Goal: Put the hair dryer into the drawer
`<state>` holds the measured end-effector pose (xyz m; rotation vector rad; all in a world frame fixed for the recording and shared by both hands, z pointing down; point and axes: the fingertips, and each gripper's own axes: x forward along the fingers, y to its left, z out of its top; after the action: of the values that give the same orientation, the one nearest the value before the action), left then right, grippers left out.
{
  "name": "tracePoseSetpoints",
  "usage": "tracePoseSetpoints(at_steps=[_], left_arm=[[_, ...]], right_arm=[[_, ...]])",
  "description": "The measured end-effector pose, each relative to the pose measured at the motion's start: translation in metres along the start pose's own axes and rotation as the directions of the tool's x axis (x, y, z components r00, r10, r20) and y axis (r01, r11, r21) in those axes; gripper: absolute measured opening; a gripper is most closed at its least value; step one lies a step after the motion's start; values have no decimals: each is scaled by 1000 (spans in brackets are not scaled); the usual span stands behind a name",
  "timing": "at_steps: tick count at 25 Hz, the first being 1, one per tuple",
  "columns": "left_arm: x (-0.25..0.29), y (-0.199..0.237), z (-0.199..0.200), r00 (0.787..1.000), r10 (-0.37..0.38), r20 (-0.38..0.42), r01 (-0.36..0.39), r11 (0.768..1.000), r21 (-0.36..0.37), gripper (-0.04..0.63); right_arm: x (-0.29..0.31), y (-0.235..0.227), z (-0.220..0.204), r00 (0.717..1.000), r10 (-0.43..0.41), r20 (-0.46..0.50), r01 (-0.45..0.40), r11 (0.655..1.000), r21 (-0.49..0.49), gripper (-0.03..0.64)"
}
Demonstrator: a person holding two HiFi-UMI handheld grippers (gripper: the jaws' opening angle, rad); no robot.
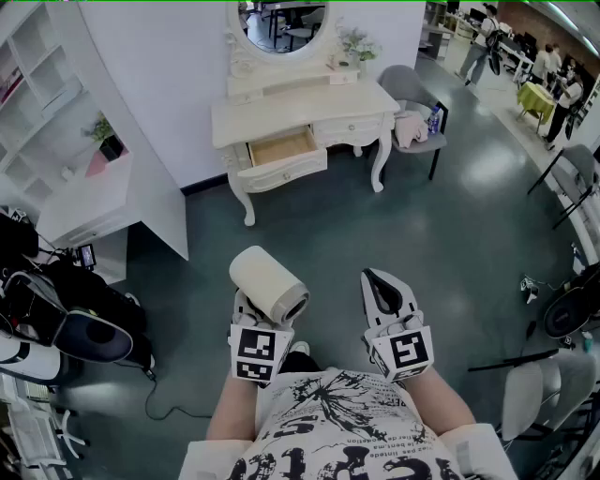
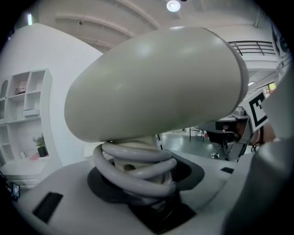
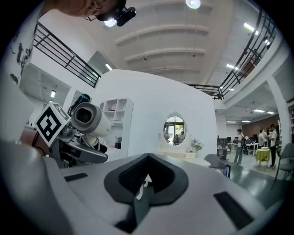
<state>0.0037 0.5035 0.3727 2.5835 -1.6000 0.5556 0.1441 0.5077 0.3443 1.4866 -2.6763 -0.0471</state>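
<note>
A cream hair dryer [image 1: 268, 282] stands up from my left gripper [image 1: 265, 307], which is shut on its handle. In the left gripper view the dryer's barrel [image 2: 156, 82] fills the picture, and its grey cord [image 2: 138, 170] is coiled round the handle between the jaws. My right gripper [image 1: 385, 292] is beside it, shut with nothing in it; its pads [image 3: 138, 183] meet. Far ahead a cream dressing table [image 1: 300, 105] has one drawer [image 1: 281, 147] pulled open, and the drawer looks empty. The right gripper view shows the dryer [image 3: 89, 120] at its left.
A grey chair [image 1: 412, 112] with a pink cloth and a bottle stands right of the table. An oval mirror [image 1: 278, 23] sits on top of it. White shelving [image 1: 94, 202] and black gear [image 1: 56, 314] are at the left. Dark floor lies between me and the table. People stand far right.
</note>
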Motion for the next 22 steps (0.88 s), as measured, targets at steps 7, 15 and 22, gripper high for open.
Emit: tracePoseSetpoints(at_steps=[7,15,22], left_arm=[[1,-12,-7,998,-39,-50,38,999,-4,250],[10,-16,-13,998,-48,-50,45,997,-63,250],[42,13,-7,999,-25,-29,23,997,-69,250]], right_arm=[[-5,6,-6,1000,2,-20,-2,1000,3,15],[-6,4,-8,1000,10,-21,-10,1000,22,15],[33,-10,-15,1000,14,-27,-13,999,33,15]])
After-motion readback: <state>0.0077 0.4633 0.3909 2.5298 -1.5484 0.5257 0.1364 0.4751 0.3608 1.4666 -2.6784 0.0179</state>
